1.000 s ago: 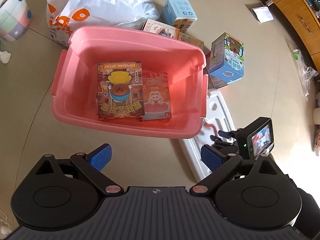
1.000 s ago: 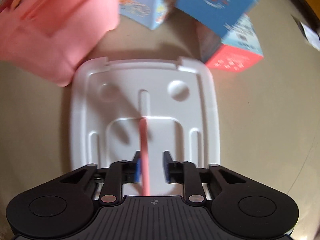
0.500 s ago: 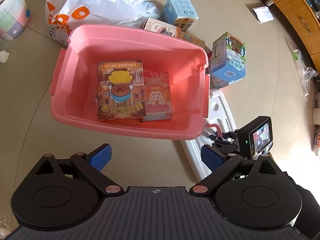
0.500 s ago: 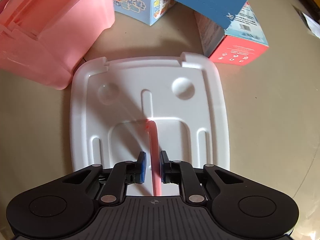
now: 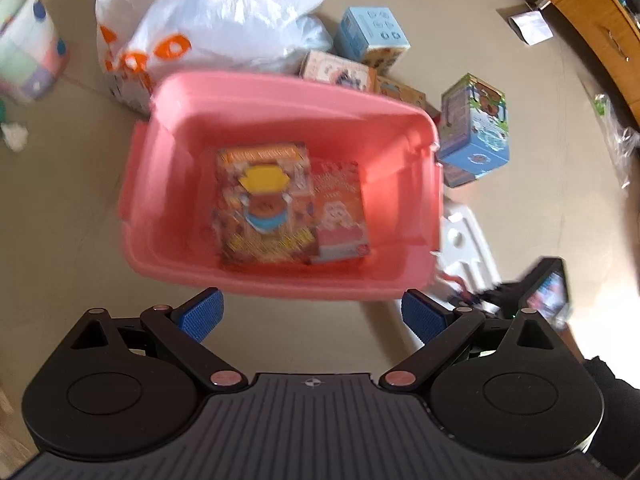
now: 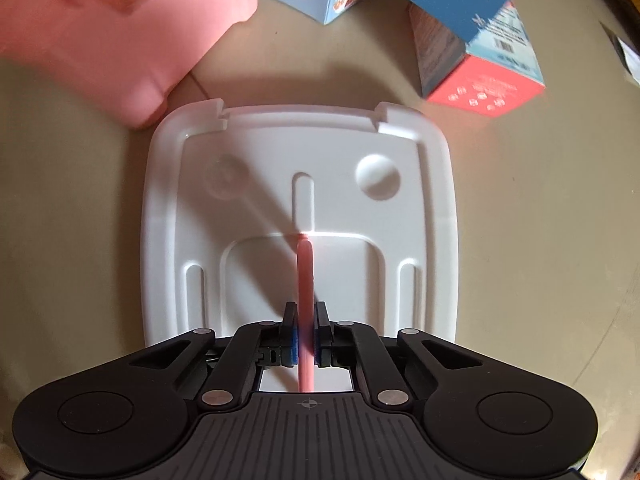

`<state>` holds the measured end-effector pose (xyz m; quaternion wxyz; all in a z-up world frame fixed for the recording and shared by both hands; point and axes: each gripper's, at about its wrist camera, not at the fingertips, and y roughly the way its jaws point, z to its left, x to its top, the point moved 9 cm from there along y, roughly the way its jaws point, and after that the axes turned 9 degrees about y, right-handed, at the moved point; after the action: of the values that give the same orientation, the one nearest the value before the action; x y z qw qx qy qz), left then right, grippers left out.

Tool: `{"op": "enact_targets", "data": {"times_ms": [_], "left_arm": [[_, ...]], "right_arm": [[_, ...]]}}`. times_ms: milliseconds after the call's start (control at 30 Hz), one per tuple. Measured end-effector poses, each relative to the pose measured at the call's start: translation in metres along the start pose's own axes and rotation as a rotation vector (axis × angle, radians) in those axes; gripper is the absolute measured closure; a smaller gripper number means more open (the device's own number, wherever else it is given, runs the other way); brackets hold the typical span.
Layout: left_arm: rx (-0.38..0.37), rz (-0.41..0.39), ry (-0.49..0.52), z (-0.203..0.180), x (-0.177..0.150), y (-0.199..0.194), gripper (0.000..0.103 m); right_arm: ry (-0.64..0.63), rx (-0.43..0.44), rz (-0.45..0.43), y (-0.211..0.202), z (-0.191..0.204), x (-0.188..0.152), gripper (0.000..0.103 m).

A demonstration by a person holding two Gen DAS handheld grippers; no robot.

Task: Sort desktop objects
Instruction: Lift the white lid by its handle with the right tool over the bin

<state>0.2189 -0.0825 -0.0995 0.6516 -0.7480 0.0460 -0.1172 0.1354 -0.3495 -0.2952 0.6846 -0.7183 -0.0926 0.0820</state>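
Handle (image 6: 305, 276) of white lid (image 6: 400, 216) sits clamped in right tool (image 6: 305, 338).

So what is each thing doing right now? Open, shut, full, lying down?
Pink bin: open, two flat boxes inside.
White lid: off, lying flat.
Pink handle: standing up, pinched.
Right gripper: shut on handle.
Left gripper: open, empty.
White bag: crumpled.

1. Pink storage bin (image 5: 276, 96) holding an orange cartoon-printed box (image 5: 264, 204) and a red one (image 5: 340, 212).
2. White lid (image 6: 436, 208) with a pink handle (image 6: 305, 280).
3. White bag (image 5: 208, 12) with orange markings.
4. Blue pads (image 5: 202, 314) on a black hand-held gripper (image 5: 312, 314).
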Motion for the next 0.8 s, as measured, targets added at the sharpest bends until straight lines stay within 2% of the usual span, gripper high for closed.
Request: {"op": "enact_targets", "data": {"times_ms": [167, 300, 400, 467, 567, 700, 800], "left_arm": [[-0.013, -0.012, -0.039, 0.006, 0.010, -0.006, 0.005], [-0.023, -0.038, 0.007, -0.004, 0.015, -0.017, 0.005], [-0.007, -0.060, 0.045, -0.010, 0.017, -0.024, 0.005], [-0.019, -0.066, 0.051, -0.012, 0.016, -0.027, 0.005], [-0.036, -0.068, 0.062, -0.013, 0.013, -0.034, 0.005], [0.009, -0.094, 0.099, -0.007, 0.011, -0.043, 0.005], [0.017, -0.100, 0.085, 0.003, 0.006, -0.050, 0.005]], "right_arm": [[0.004, -0.005, 0.015, -0.028, -0.007, -0.024, 0.098], [0.003, -0.015, -0.004, -0.059, -0.011, -0.038, 0.098], [-0.031, -0.034, -0.021, -0.085, -0.008, -0.040, 0.097], [-0.065, -0.051, -0.022, -0.096, 0.005, -0.039, 0.097], [-0.103, -0.064, -0.028, -0.114, 0.004, -0.042, 0.098], [-0.155, -0.080, -0.067, -0.145, 0.013, -0.033, 0.098], [-0.219, -0.111, -0.108, -0.171, 0.022, -0.022, 0.098]]}}
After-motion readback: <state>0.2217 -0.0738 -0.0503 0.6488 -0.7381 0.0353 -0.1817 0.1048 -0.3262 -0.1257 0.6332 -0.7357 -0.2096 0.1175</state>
